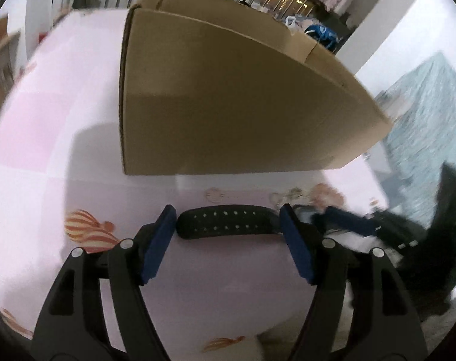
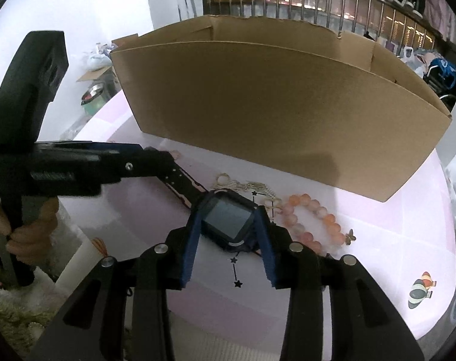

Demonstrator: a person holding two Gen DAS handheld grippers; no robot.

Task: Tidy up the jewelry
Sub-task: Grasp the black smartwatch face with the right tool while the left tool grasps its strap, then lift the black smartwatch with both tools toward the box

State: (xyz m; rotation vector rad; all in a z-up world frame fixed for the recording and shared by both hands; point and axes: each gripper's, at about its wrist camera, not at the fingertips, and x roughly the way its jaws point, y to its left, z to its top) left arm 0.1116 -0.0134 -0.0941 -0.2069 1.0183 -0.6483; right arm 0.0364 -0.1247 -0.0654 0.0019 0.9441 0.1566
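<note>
A black smartwatch lies on the pink table. Its square face sits between the pads of my right gripper, which is shut on the watch body. Its perforated black strap lies crosswise between the fingertips of my left gripper, which is open around it. The left gripper also shows at the left of the right wrist view, over the strap end. A pink bead bracelet with a butterfly charm and a thin chain lie beside the watch. A big open cardboard box stands behind.
The pink tablecloth carries balloon prints. The box fills the table's back. A railing and hanging clothes are behind it. A person's hand holds the left gripper's handle at the left edge.
</note>
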